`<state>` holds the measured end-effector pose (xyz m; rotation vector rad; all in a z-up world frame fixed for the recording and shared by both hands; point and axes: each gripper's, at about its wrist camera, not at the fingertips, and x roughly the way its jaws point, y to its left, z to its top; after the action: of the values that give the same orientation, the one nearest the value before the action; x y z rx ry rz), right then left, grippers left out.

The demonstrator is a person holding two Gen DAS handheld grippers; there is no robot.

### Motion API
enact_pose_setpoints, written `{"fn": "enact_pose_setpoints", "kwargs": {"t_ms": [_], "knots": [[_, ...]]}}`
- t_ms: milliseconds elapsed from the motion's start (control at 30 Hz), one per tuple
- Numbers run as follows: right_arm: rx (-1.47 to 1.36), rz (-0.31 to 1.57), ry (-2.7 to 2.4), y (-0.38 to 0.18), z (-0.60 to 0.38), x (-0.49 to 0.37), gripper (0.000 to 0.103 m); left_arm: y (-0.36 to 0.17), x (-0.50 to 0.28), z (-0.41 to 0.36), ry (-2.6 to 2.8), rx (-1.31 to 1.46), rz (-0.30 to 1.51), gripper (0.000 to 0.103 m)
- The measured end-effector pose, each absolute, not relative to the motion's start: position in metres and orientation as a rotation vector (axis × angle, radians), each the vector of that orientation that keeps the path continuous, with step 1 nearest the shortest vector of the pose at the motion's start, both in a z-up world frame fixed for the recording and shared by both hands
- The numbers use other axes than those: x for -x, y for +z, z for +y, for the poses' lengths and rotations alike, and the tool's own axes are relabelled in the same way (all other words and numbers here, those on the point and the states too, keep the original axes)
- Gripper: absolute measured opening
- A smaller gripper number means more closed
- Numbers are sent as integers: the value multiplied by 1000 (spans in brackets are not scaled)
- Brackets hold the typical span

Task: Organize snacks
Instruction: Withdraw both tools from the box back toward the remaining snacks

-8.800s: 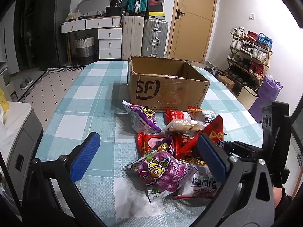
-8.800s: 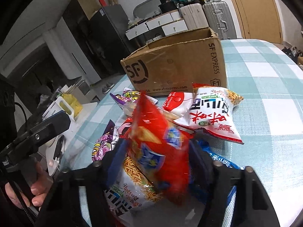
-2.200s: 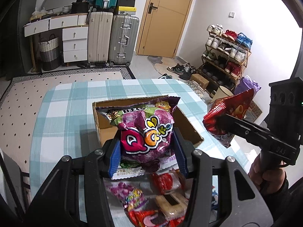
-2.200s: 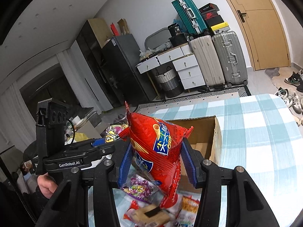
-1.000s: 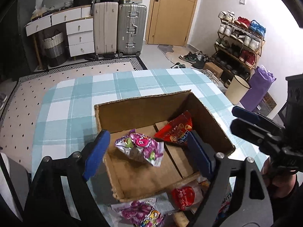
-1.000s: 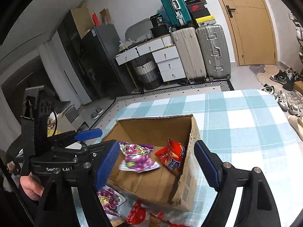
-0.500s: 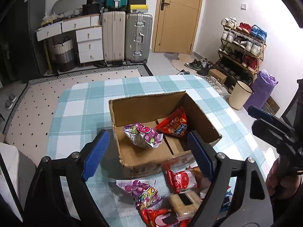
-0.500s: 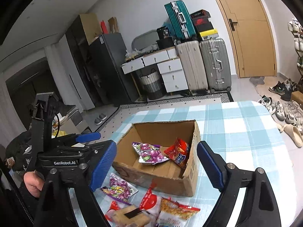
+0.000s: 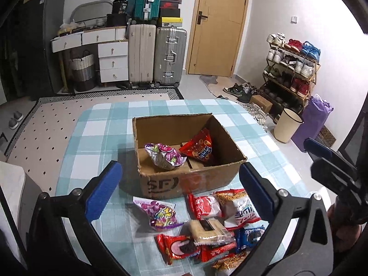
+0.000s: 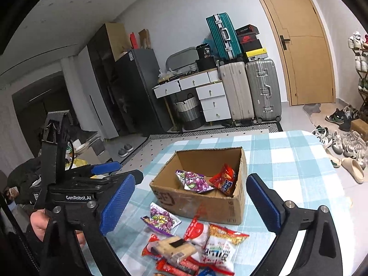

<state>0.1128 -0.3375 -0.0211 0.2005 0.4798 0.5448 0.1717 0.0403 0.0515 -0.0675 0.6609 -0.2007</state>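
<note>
Left gripper point(image 9: 179, 188) jaws spread, empty | right gripper point(image 10: 191, 201) jaws spread, empty | brown cardboard box point(image 9: 191, 179) ahead of both, holding purple foil bag point(image 9: 165, 156) and red chip bag point(image 9: 199, 148) | overlapping snack packets point(image 9: 207, 227) below fingertips | risk: pinching two packets together; slick foil slipping.

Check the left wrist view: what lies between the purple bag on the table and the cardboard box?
Only bare checked tablecloth. In the left wrist view the purple bag lies just in front of the box, with a narrow strip of cloth showing between them and no other snack there.
</note>
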Motion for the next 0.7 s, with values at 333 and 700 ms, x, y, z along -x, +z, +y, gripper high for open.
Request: {"fn": "enact_pose_setpoints", "kwargs": {"t_ms": [333, 700], "knots": [[-202, 481, 544, -29, -340, -69, 102, 38, -123, 41, -188, 55, 638, 102], [-209, 514, 528, -58, -342, -22, 102, 1, -97, 52, -176, 84, 697, 102]]}}
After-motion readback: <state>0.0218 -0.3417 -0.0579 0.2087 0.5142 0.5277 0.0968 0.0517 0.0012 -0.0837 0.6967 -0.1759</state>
